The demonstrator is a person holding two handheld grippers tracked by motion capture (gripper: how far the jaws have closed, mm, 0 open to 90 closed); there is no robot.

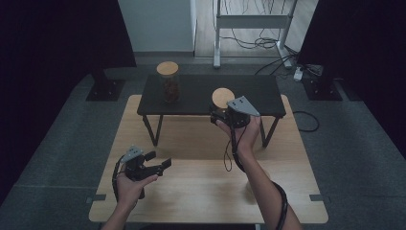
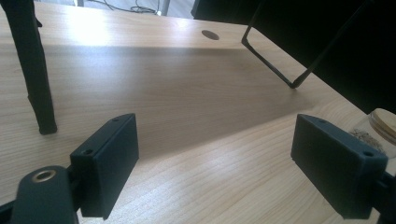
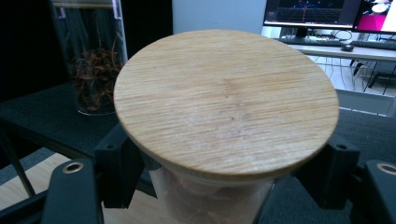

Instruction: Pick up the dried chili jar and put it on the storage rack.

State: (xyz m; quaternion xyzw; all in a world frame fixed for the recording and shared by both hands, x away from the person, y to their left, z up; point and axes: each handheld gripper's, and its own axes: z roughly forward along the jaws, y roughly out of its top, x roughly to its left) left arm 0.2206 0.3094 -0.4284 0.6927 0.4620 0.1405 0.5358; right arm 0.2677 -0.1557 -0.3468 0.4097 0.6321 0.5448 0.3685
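Right of centre in the high view, the right gripper [image 1: 225, 116] sits at the front edge of the low black shelf [image 1: 201, 93], its jaws clamped around a glass jar [image 1: 222, 101] just below the round wooden lid [image 1: 223, 97]. From the right gripper view the lid [image 3: 226, 100] takes up the middle of the frame, with the jar's clear wall [image 3: 210, 198] visible beneath it and one black jaw pressed on either side. At the upper left of that view a second jar [image 3: 93, 60], holding dark dried matter, stands upright on the shelf [image 3: 42, 112]; the high view puts this jar [image 1: 168, 81] at the shelf's left part, well apart from the held one. Toward the lower left of the high view, the left gripper [image 1: 158, 163] hovers over the light wooden table [image 1: 201, 191] with its jaws spread wide and nothing between them. Its own view shows bare table [image 2: 187, 116] between the two jaws, and one black shelf leg [image 2: 35, 70] at the left edge.
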